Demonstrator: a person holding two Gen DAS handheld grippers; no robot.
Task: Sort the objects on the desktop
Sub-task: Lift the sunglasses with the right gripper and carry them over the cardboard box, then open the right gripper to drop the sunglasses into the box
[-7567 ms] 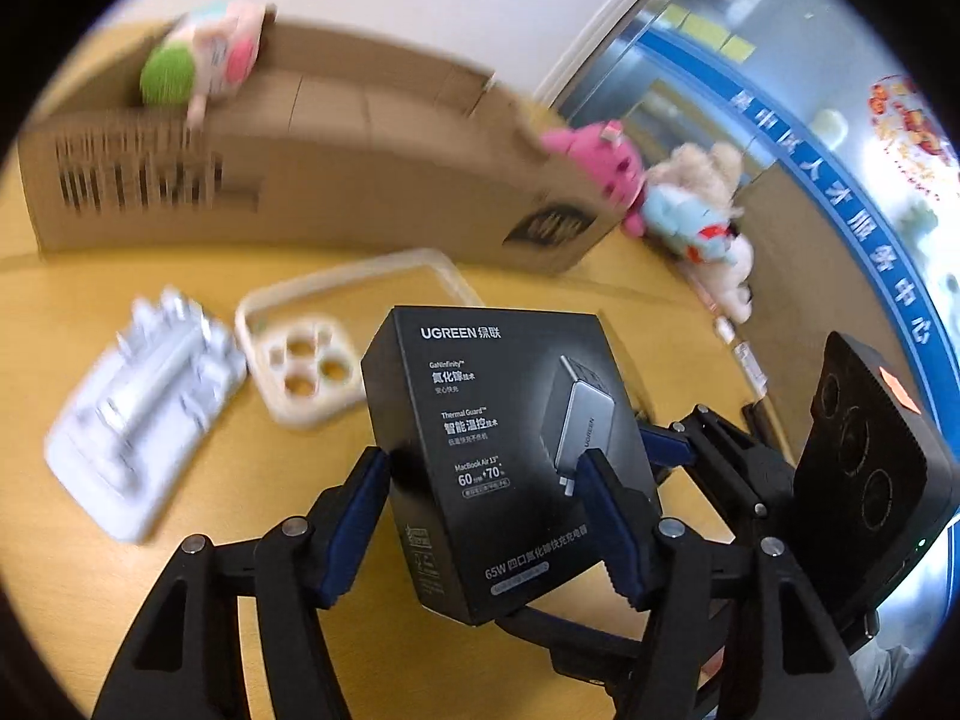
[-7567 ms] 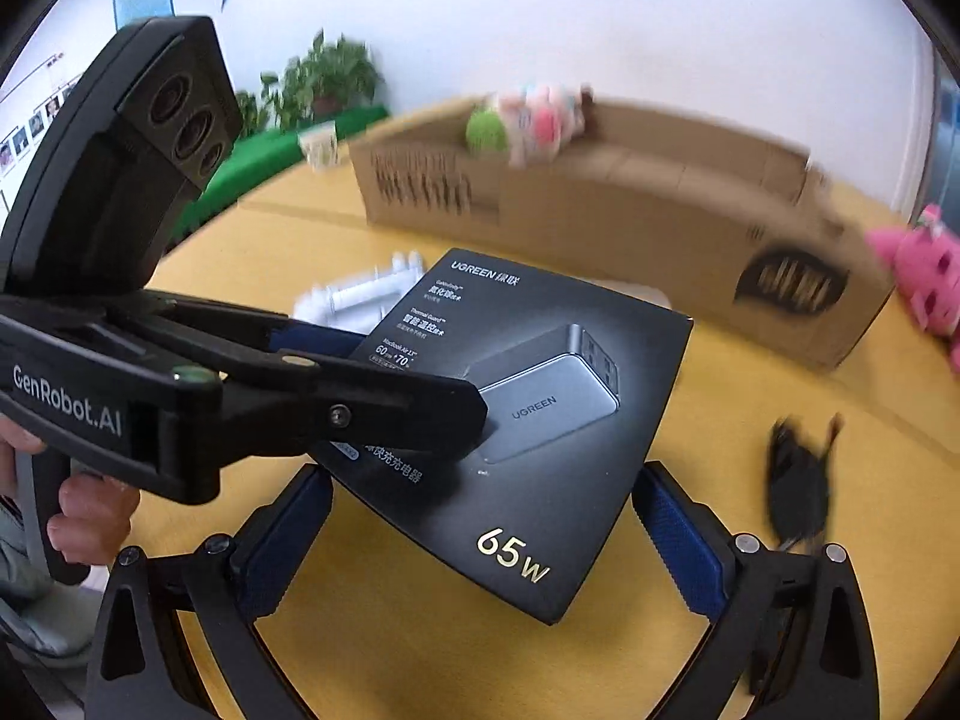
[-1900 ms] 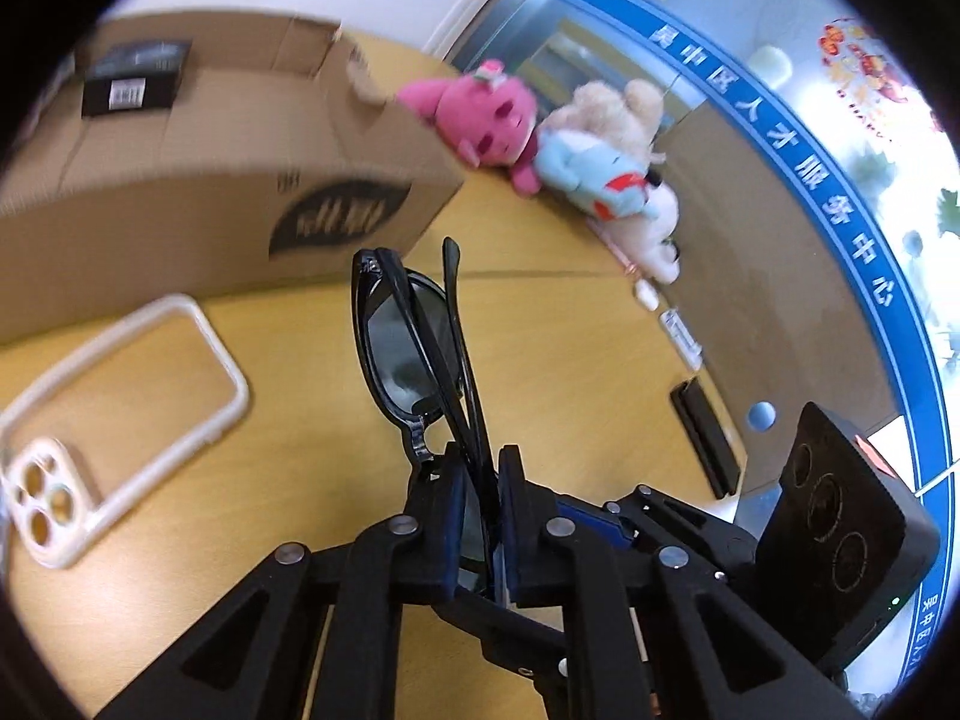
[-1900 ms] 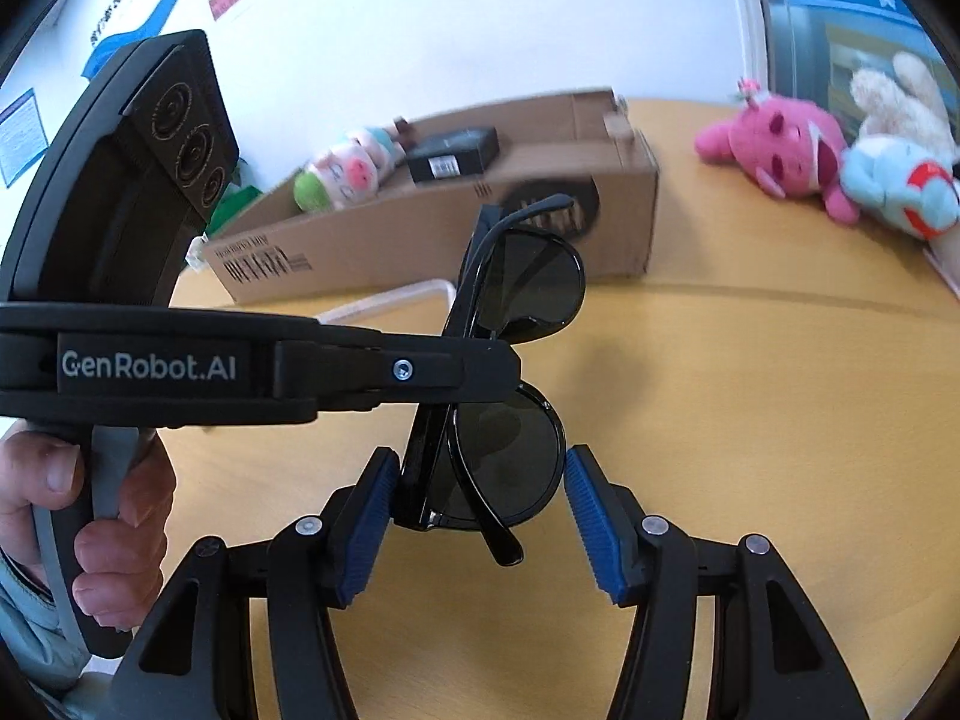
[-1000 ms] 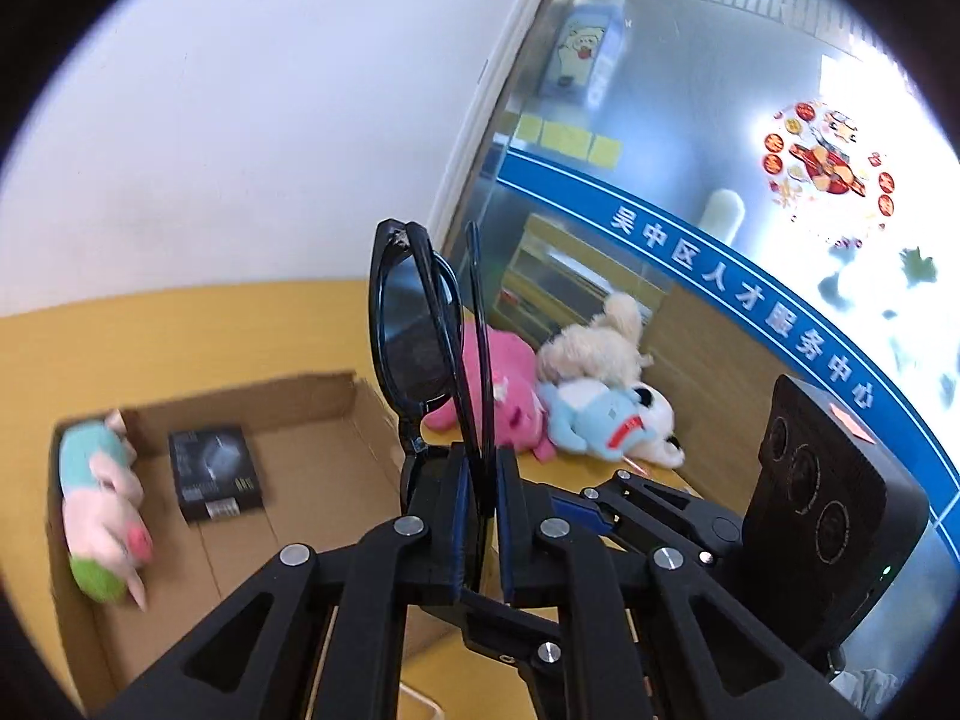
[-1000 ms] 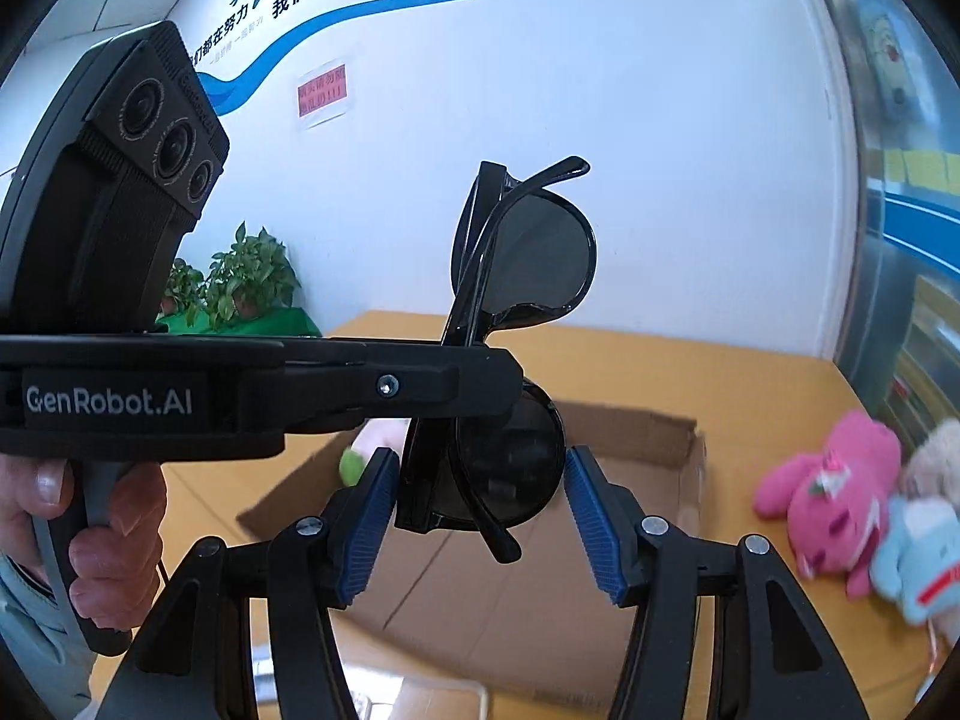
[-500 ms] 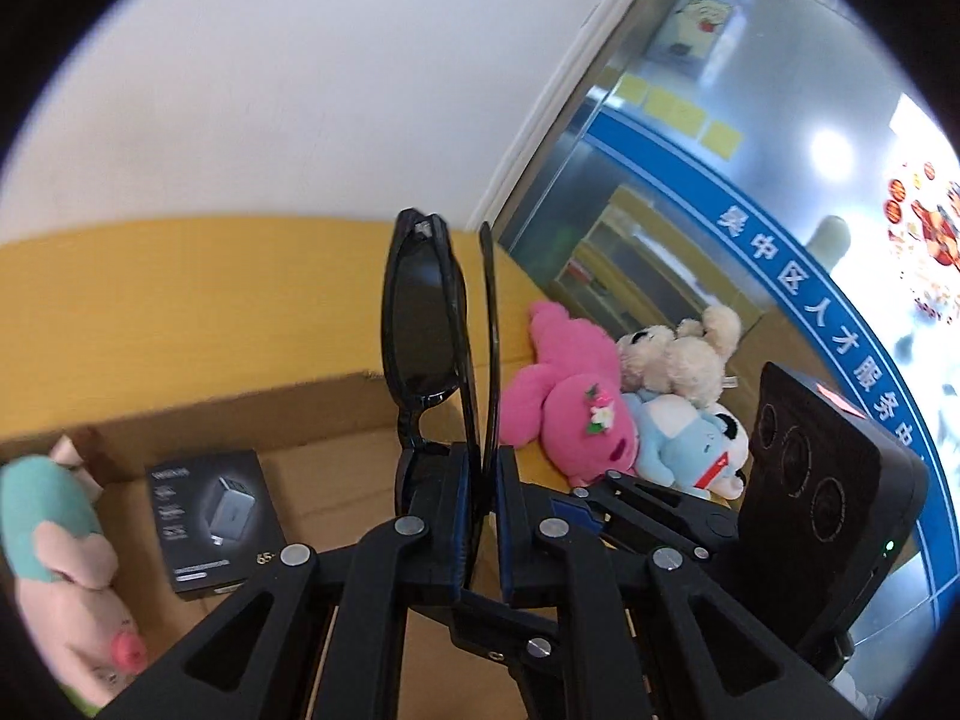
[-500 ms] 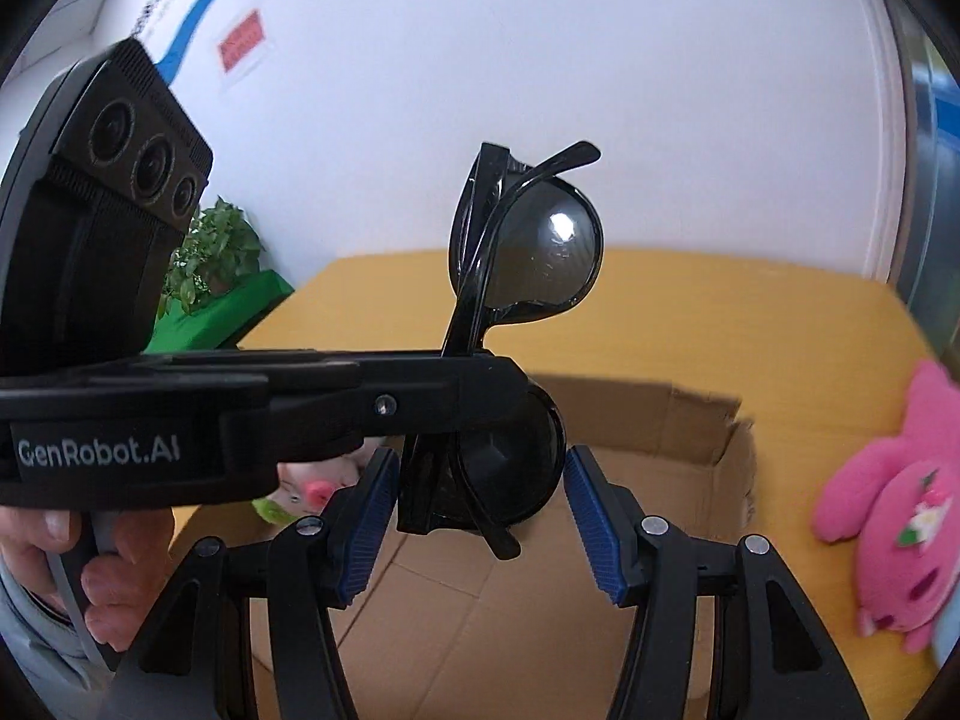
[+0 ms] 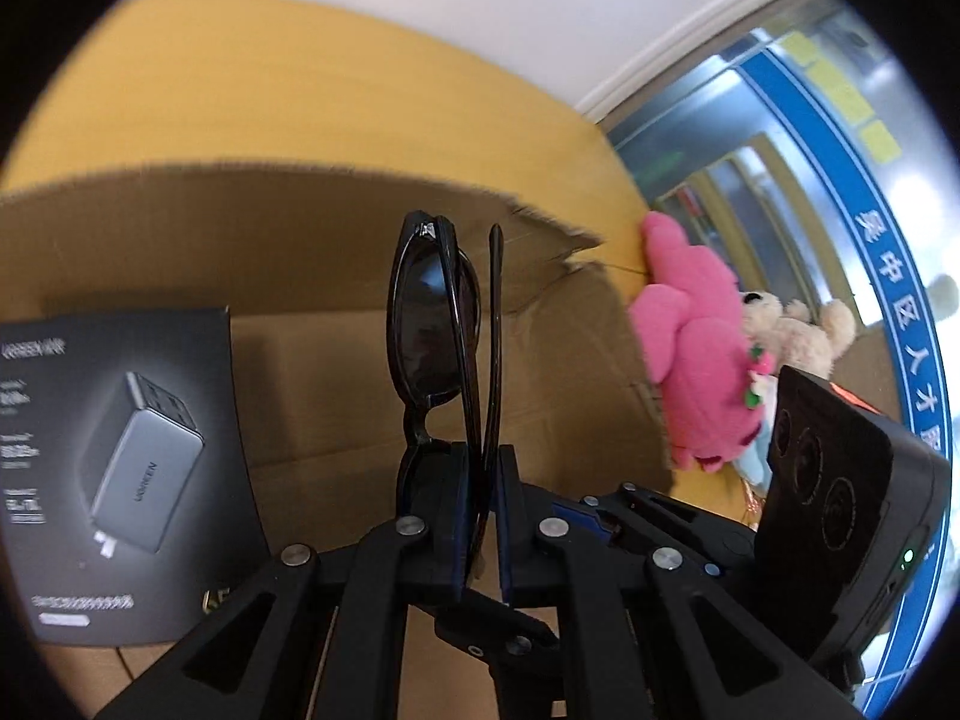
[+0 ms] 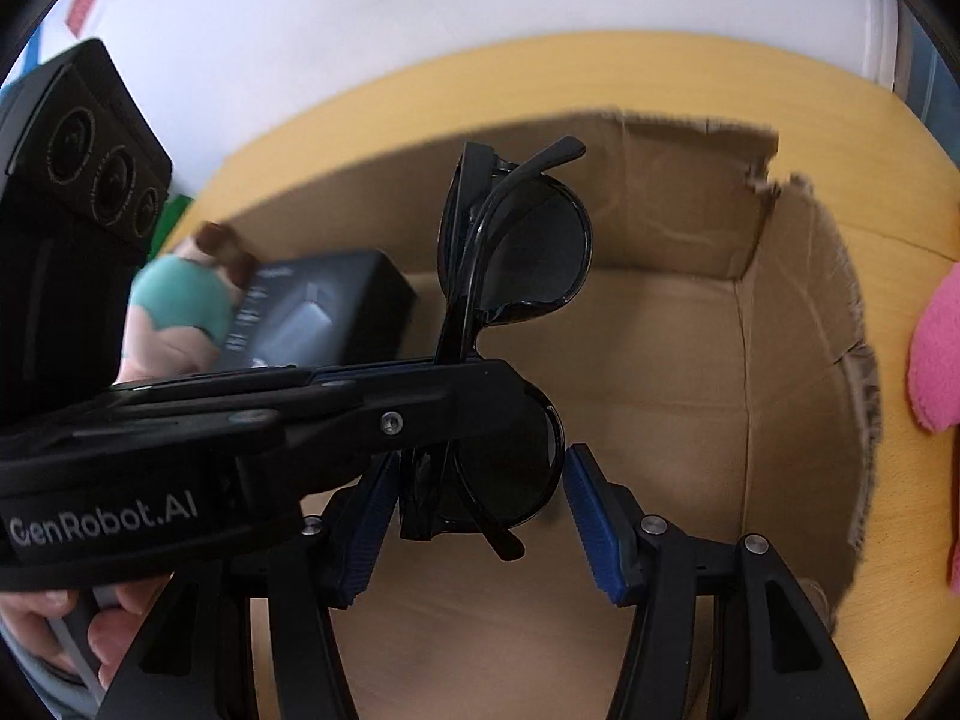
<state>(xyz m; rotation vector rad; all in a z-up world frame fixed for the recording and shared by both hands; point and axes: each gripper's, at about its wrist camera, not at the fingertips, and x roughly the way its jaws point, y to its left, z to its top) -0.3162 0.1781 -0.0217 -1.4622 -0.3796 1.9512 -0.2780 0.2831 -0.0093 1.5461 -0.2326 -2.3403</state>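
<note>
Folded black sunglasses [image 9: 432,324] stand upright in my left gripper [image 9: 480,462], which is shut on their frame near the hinge. In the right wrist view the same sunglasses [image 10: 534,252] have their lower lens between the blue pads of my right gripper [image 10: 480,480], and both pads touch its rim. The left gripper [image 10: 474,372] reaches in from the left across that view. Both grippers hang over the open cardboard box [image 10: 660,228], above its bare floor. A black charger box [image 9: 120,468] lies inside to the left, next to a plush pig [image 10: 174,300].
The cardboard box [image 9: 300,240] sits on a yellow wooden table [image 9: 300,90]. A pink plush toy [image 9: 696,360] and a beige bear [image 9: 798,324] lie outside the box's torn right wall. A person's hand [image 10: 90,630] holds the left gripper's handle.
Both grippers have come down together with the sunglasses and tilted downward. The cardboard box, small and below a second ago, now fills both views. The grips look unchanged.
</note>
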